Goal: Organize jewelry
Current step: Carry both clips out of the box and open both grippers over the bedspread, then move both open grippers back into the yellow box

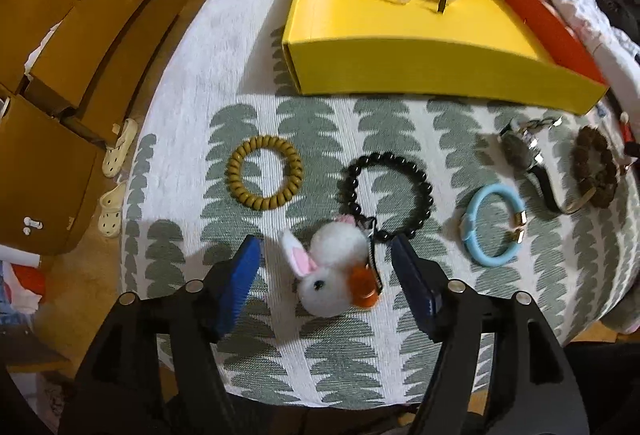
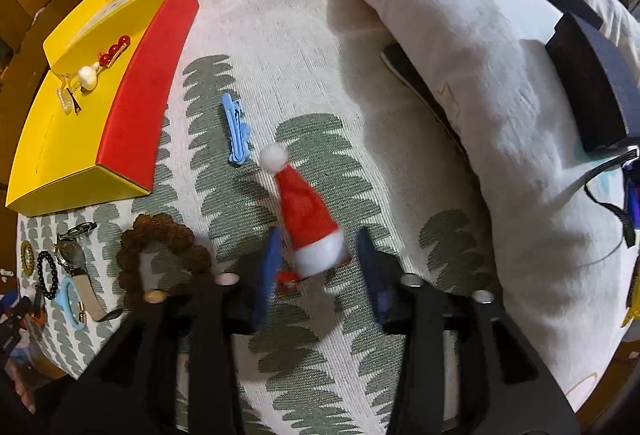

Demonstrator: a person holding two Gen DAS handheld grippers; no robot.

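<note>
A white bunny pom-pom clip (image 1: 332, 275) with an orange bit lies on the leaf-patterned cloth, between the blue pads of my left gripper (image 1: 325, 241); the pads stand apart from it. Beyond it lie an olive coil hair tie (image 1: 264, 173), a black bead bracelet (image 1: 386, 191), a light blue bangle (image 1: 496, 223), a watch (image 1: 532, 159) and a brown scrunchie (image 1: 594, 171). The yellow box (image 1: 400, 67) holds a few clips at the back. My right gripper (image 2: 319, 235) is open around a small red Santa hat clip (image 2: 310, 211), not pressing it. A blue hair clip (image 2: 238, 131) lies just beyond.
Cardboard boxes (image 1: 60, 55) and white shoes (image 1: 120, 147) are on the floor to the left. A rumpled duvet (image 2: 500, 115) rises on the right with a dark blue box (image 2: 588, 83) on it. The yellow box's red side (image 2: 148, 87) is at the left.
</note>
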